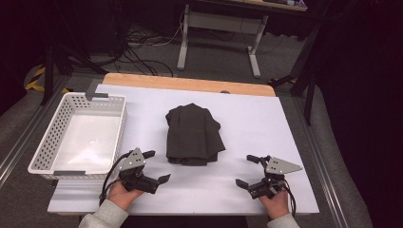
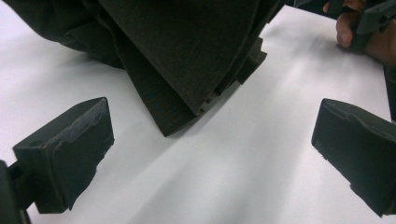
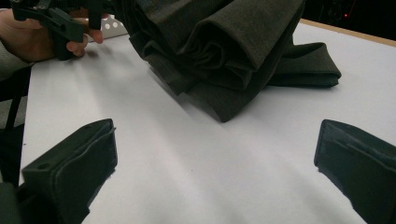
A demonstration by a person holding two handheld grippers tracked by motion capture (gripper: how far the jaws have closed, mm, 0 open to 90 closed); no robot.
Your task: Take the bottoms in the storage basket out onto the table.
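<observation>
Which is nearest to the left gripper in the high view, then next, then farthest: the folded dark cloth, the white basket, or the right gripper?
From the left gripper:
1. White basket, just to its left; folded dark cloth, just ahead-right. Too close to rank.
2. Right gripper, across the table's near edge.

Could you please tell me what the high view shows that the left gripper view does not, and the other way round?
High view alone: the white basket at the table's left, the floor cables beyond, and the whole folded dark cloth. Left gripper view alone: the cloth's layered folds close up at its near corner, between the left gripper's open jaws. Both: the cloth, the white table and the right gripper.
</observation>
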